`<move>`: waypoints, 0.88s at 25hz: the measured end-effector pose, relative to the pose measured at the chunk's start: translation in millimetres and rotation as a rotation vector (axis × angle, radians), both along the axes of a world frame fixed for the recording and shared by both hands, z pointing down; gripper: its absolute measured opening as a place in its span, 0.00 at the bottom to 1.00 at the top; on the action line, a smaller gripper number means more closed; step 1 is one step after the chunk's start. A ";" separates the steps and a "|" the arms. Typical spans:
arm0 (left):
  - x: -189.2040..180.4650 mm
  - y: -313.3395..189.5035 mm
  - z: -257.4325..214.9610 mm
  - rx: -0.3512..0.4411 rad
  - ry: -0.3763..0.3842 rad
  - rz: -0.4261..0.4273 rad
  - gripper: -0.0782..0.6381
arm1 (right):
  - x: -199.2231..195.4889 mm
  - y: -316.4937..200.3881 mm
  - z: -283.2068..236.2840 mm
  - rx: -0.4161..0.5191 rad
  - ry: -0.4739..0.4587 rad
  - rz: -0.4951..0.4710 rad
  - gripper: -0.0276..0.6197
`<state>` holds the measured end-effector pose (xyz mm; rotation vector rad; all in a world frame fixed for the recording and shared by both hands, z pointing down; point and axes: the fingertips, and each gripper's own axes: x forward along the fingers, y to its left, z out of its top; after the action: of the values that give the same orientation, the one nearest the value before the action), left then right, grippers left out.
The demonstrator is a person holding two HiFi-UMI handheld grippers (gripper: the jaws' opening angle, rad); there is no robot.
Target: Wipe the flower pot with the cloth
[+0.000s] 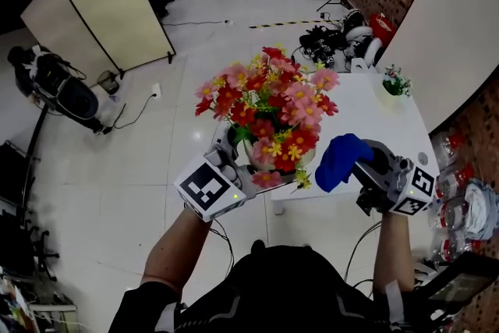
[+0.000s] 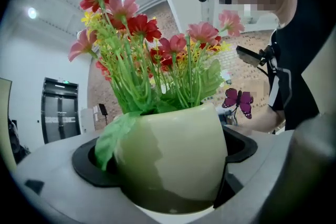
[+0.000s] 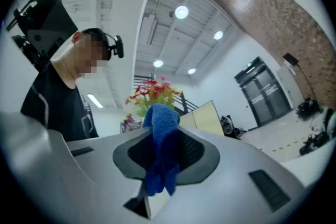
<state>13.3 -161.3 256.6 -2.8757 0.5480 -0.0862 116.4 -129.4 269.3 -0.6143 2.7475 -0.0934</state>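
A pale green flower pot (image 1: 263,154) full of red, pink and yellow artificial flowers (image 1: 269,101) is held up off the white table (image 1: 374,117). My left gripper (image 1: 234,160) is shut on the pot (image 2: 173,160), whose body fills the space between the jaws in the left gripper view. My right gripper (image 1: 366,164) is shut on a blue cloth (image 1: 340,159), lifted to the right of the pot and apart from it. In the right gripper view the cloth (image 3: 161,149) bunches up between the jaws, with the flowers (image 3: 152,93) beyond it.
A small potted plant (image 1: 396,82) stands at the table's far right. A folding screen (image 1: 101,8) is on the floor at the back left, with cables and gear (image 1: 339,35) beyond the table. Packaged items (image 1: 460,207) lie at the right by the brick wall.
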 end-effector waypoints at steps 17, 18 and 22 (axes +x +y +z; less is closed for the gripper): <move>5.0 -1.4 -10.3 -0.056 0.120 -0.182 0.92 | -38.1 -3.1 34.3 -0.326 -0.545 -0.091 0.15; 3.5 -4.9 -11.3 -0.054 0.122 -0.189 0.92 | -38.8 2.4 31.2 -0.316 -0.548 -0.106 0.15; -1.1 -7.3 -16.4 -0.015 0.114 -0.175 0.92 | -36.5 20.5 18.3 -0.253 -0.559 -0.151 0.15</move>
<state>12.1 -168.5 240.2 -2.8544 0.8231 0.0473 79.8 -109.0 287.6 -0.3666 2.2432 -0.5646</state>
